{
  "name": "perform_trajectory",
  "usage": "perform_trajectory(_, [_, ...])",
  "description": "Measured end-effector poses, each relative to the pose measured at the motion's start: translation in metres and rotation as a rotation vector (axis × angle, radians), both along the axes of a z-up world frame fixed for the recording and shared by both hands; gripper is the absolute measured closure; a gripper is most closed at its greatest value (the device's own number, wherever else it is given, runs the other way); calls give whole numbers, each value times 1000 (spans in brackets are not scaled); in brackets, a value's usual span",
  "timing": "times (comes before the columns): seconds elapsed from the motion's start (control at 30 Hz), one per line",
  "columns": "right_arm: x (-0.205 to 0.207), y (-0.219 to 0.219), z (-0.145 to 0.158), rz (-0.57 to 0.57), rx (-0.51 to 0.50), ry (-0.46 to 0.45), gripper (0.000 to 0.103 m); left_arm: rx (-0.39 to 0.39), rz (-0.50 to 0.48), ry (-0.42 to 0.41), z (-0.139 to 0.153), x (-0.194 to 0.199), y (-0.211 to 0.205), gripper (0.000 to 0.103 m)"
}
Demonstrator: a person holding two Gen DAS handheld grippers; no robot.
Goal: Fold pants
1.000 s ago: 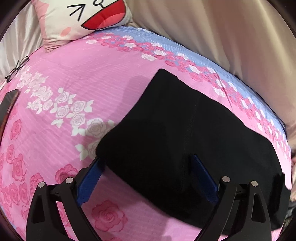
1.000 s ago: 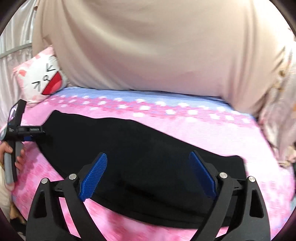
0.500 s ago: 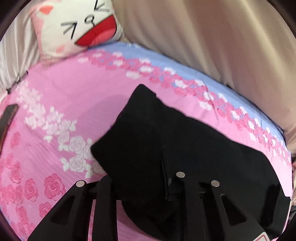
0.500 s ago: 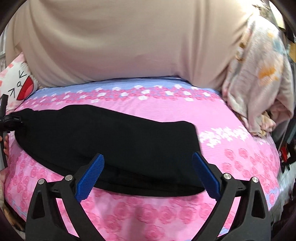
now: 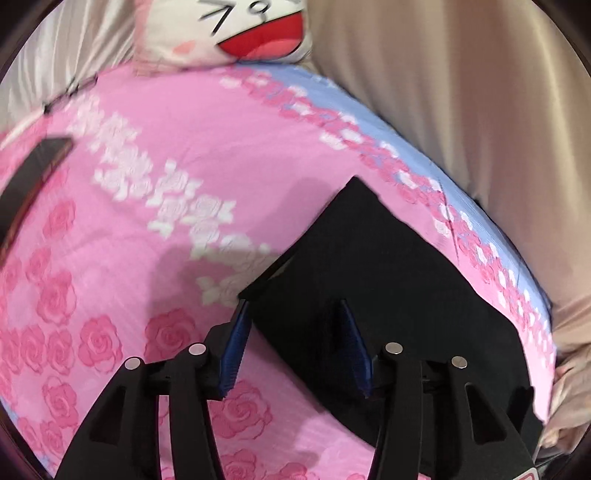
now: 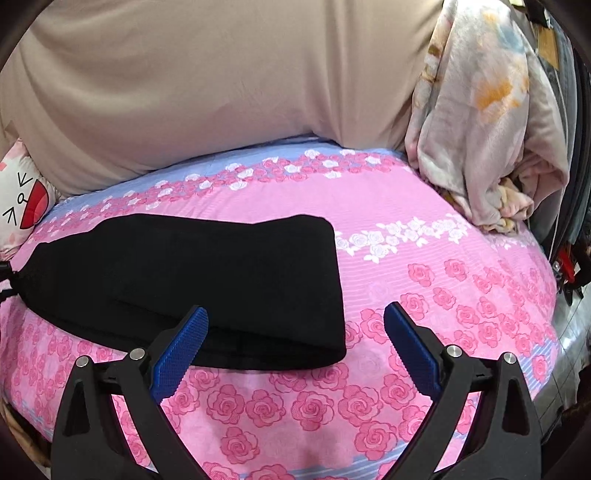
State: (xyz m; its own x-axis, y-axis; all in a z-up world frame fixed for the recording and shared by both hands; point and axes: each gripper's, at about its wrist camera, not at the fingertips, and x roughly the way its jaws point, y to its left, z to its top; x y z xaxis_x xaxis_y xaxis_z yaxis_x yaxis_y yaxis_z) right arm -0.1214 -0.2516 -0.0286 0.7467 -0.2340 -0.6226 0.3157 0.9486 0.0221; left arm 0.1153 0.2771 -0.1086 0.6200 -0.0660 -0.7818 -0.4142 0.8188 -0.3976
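Observation:
Black pants (image 5: 388,280) lie folded lengthwise on the pink rose bedsheet (image 5: 155,206). My left gripper (image 5: 295,343) is open with its blue pads on either side of the pants' near left corner, the right pad over the cloth. In the right wrist view the pants (image 6: 192,280) stretch from the left edge to the middle of the bed. My right gripper (image 6: 295,343) is open, just above the pants' right end near its front corner, holding nothing.
A cat-face pillow (image 5: 229,29) lies at the head of the bed. A dark phone (image 5: 33,177) and glasses (image 5: 70,92) lie on the sheet at left. A beige curtain (image 6: 207,81) hangs behind; a bundled floral blanket (image 6: 480,125) sits at right.
My left gripper shut on the pants' corner half a second ago and is now open again. My right gripper swung right toward the pants' far end.

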Motion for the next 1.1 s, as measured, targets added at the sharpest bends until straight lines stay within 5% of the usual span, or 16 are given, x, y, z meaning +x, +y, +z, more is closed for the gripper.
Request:
perform_trajectory(0.07, [5,2,-1,14,9,2,9,-68,1,20,-7,3,3,45])
perform_trajectory(0.23, [9,13,2,46,1,-11,9,-33,64,28,-7,19,-5,40])
perform_trajectory(0.3, [7,12,3,41,-3,-14,9,-79,13,6,-7,27,-11,84])
perform_trajectory(0.33, [6,10,4,35,-5,-14,9,-85,19,4,-6,29,-14,84])
perform_trajectory(0.5, [-5,-13,8,-25,-10,-29,9,153,-80,-146,61,23,-81,85])
perform_trajectory(0.63, [-15,-34,9,-80,-1,-46,9,288,-303,-318,124,5,-184,85])
perform_trajectory(0.77, [-30,-55,6,-131,6,-51,9,384,-530,-432,150,-25,-290,85])
perform_trajectory(0.93, [-52,-81,-2,-193,37,-50,9,385,-860,-388,114,-51,-418,84])
perform_trajectory(1.03, [-65,-94,-8,-220,61,-47,9,419,-982,-216,53,-54,-479,78])
perform_trajectory(1.1, [-73,-100,-10,-233,61,-41,9,485,-977,-130,19,-55,-498,77])
